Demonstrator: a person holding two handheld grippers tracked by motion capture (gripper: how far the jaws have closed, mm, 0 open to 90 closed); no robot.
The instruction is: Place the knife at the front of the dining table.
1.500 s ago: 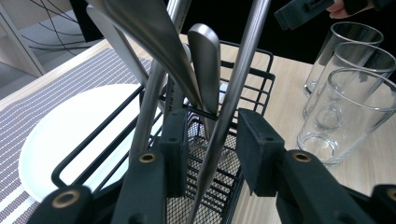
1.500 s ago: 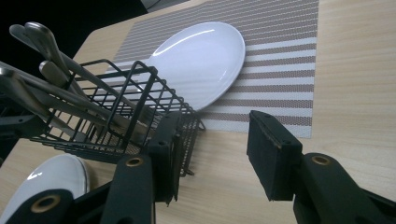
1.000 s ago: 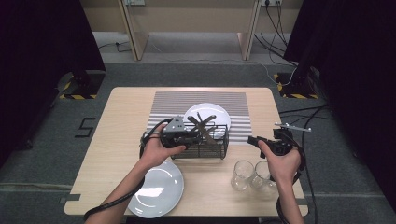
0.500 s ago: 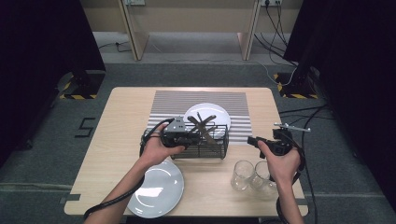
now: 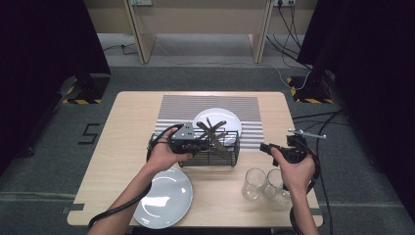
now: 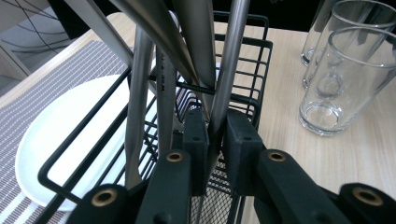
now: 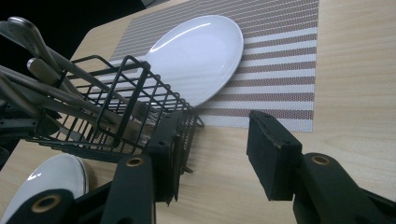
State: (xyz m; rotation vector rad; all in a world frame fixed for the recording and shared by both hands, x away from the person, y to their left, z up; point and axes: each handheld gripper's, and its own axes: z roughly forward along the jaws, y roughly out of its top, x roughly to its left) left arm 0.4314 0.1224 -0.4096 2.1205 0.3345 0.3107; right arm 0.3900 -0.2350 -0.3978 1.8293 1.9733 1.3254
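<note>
wire cutlery basket [image 5: 215, 149]: black
round ceramic plates [image 5: 164, 198]: white, 2
woven placemat [image 5: 195, 105]: grey-white stripes
wooden table [image 5: 122, 132]: light beige
metal cutlery [image 6: 140, 93]: silver

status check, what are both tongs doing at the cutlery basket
Left tongs just closed on a cutlery handle inside the wire basket. Right tongs open, empty, beside the basket. Two glasses close by.

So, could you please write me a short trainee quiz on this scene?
1. True or false: the left gripper is shut on a cutlery handle in the basket.
2. How many glasses stand on the table?
3. The right gripper is: A) open and empty, B) shut on a glass, C) shut on a plate.

Key: 1 true; 2 two; 3 A.
</note>
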